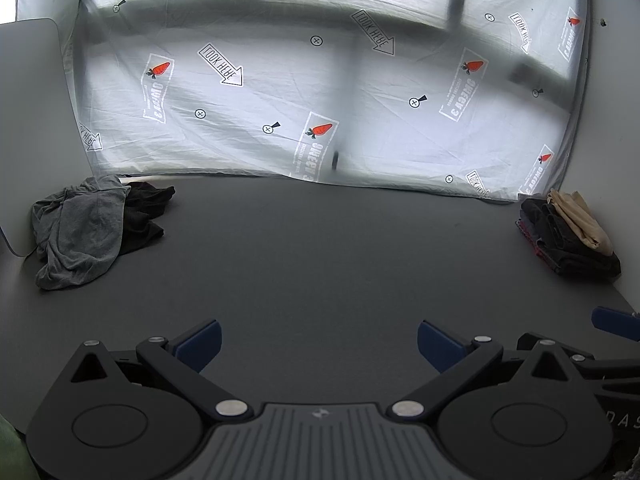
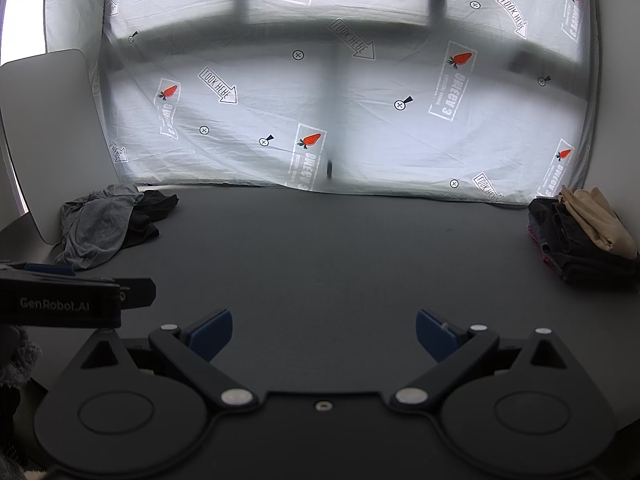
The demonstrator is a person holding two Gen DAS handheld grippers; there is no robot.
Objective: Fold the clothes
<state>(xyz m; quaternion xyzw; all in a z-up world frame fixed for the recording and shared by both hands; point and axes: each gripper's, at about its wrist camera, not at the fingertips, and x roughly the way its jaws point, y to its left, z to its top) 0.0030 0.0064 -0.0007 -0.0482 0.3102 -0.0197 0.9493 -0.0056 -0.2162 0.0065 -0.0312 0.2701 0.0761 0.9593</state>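
Both grippers hover spread wide, empty, above a smooth dark grey table [image 1: 320, 248].
Left of its bare middle, a crumpled grey shirt [image 1: 78, 232] touches rumpled black cloth [image 1: 144, 212]; right, a folded stack [image 1: 568, 236] topped in tan. The left gripper [image 1: 318, 340] and right gripper [image 2: 324, 334] carry blue pads.

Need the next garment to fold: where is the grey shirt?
Grey shirt: far left of the table in both views, crumpled against a black garment.

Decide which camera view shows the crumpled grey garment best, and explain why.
The left wrist view: the grey garment appears larger and unobstructed. In the right wrist view it looks smaller, its lower edge met by the left gripper's body.
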